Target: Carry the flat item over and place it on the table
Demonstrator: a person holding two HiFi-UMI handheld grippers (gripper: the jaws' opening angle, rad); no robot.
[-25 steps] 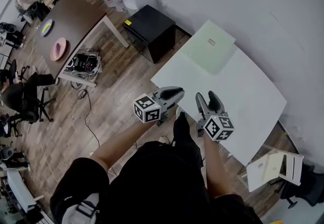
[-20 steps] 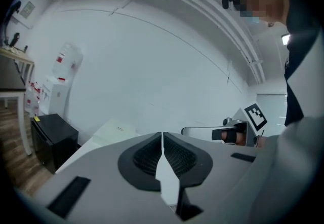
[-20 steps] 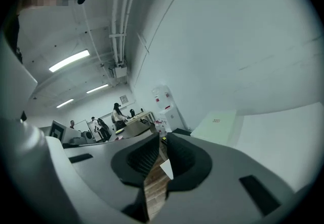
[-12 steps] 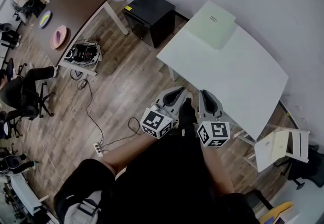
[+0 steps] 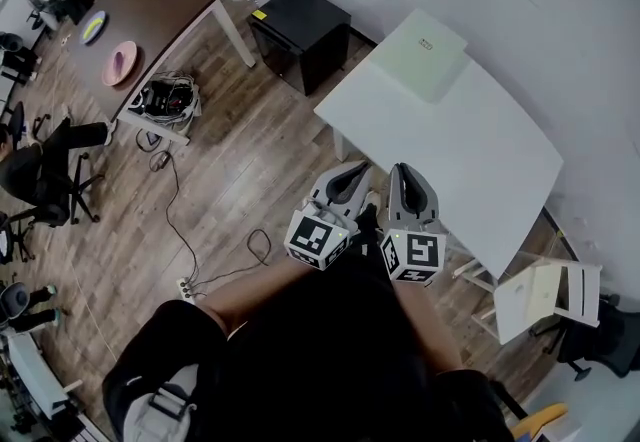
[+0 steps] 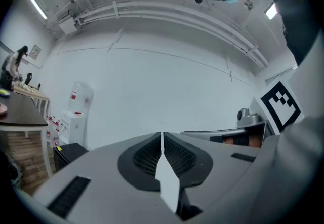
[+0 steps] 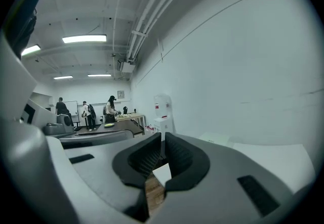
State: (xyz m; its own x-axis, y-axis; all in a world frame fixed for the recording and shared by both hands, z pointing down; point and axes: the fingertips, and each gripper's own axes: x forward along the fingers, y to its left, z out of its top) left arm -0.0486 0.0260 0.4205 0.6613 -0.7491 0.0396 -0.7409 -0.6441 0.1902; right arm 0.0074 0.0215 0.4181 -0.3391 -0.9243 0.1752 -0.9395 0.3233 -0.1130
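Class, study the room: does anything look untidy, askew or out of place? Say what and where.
A tangle of cables lies on the floor by the brown table, and a loose cord trails across it: a trip hazard.

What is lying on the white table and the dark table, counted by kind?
On the dark table, plates: 2, a pink plate and a yellowish plate
On the white table, flat pale-green item: 1
Total: 3

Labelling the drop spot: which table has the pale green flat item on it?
The white table by the wall; the flat item lies on its far corner. The dark brown table at left carries two plates instead.
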